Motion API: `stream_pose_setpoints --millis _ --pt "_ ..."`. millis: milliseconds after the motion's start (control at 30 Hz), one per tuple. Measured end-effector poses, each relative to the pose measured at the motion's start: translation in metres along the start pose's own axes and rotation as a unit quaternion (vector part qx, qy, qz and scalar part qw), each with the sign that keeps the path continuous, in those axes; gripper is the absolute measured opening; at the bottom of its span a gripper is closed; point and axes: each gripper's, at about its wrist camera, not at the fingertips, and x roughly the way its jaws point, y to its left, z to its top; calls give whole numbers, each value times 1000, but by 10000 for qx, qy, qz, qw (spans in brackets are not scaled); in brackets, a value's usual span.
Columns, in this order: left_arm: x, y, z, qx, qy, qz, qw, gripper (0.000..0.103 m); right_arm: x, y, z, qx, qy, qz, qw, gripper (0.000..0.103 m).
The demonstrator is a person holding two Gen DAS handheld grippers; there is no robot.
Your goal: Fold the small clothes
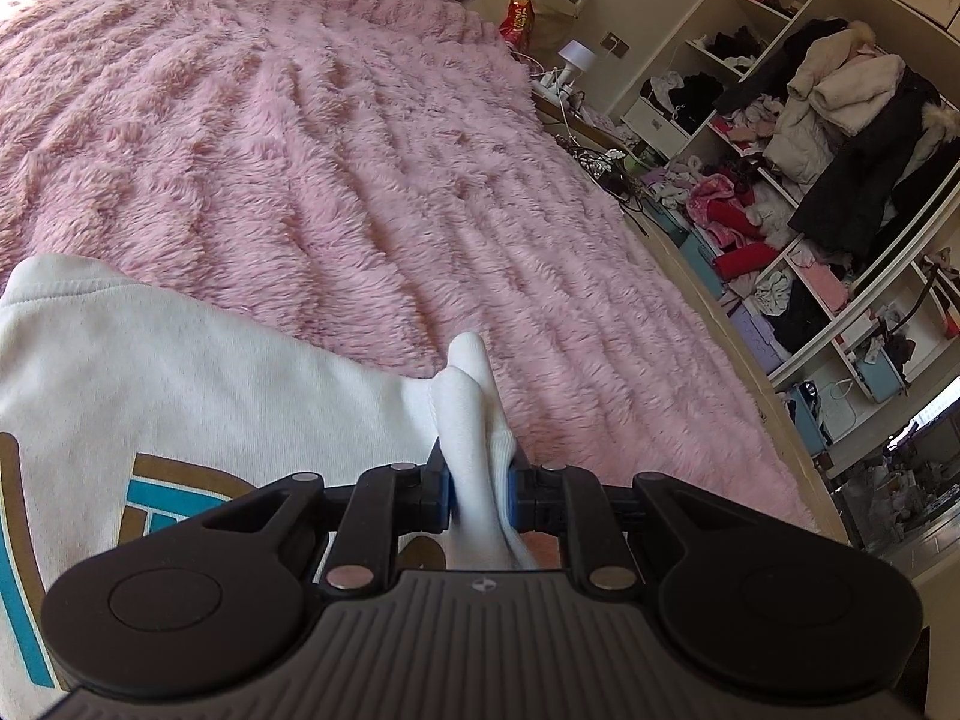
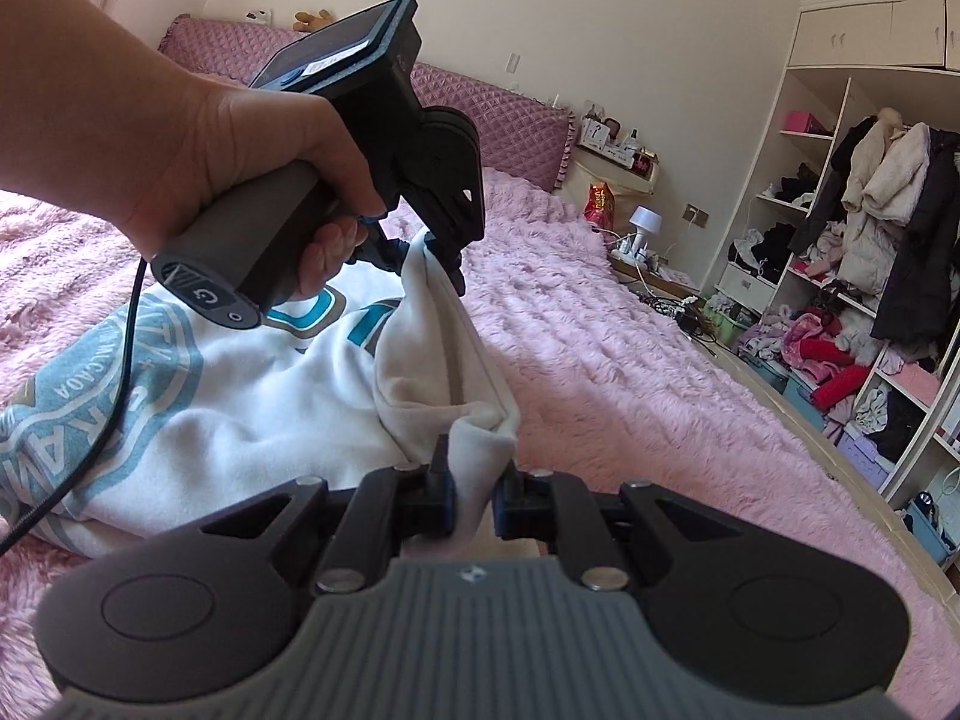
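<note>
Right gripper (image 2: 474,498): nearest to its camera; jaws clamped on a bunched fold of white cloth at the sweatshirt's edge.
Left gripper (image 1: 478,489): jaws pinched together on another bunch of the same edge, cloth standing up between the blue pads (image 1: 441,489).
Left hand (image 2: 240,156): seen from the right wrist view, wrapped round the left tool's handle, up and to the left of the right gripper, further along the bed.
Sweatshirt (image 2: 252,384): white with teal and tan print, lying on the bed to the left of both tools; only the gripped edge is lifted.
Held edge (image 2: 444,354): runs taut between the two grips, from near to far.
Key relation: the body of the garment lies left of that held edge, so the fold would probably carry the edge leftward over the print, both hands moving together.
Nearer hand: neither; each already holds one end.
Blanket (image 1: 300,150): pink, fluffy, bare to the right and beyond.
Shelves (image 1: 810,180): far right, cluttered with clothes.
</note>
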Motion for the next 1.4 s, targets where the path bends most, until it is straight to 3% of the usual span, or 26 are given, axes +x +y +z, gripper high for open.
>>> stream_pose_setpoints --millis 600,700,833,933,1033,1100,1267,1400 --pt "32 -13 -13 361 290 513 9976 18 25 -4 -11 157 233 -37 9996 6" --pt "34 -18 -13 433 285 606 9968 23 29 -2 -11 143 285 -74 9995 6" --pt "24 -21 -7 154 94 413 9990 28 32 0 -12 140 375 -113 9991 6" --pt "1 -28 -2 232 -164 291 9992 28 33 -2 -12 176 410 -163 9989 7" --pt "-41 -33 -14 566 -469 212 9971 28 35 -4 -14 137 483 -346 9981 26" --pt "-77 -30 -34 807 -618 227 9946 28 35 -9 -15 239 532 -330 9977 27" --pt "-159 -11 -100 1366 -724 657 9858 28 22 -19 -9 577 504 -344 9965 28" --pt "-200 -2 -154 1908 -599 1244 9719 31 5 -40 -11 1555 596 63 9860 30"
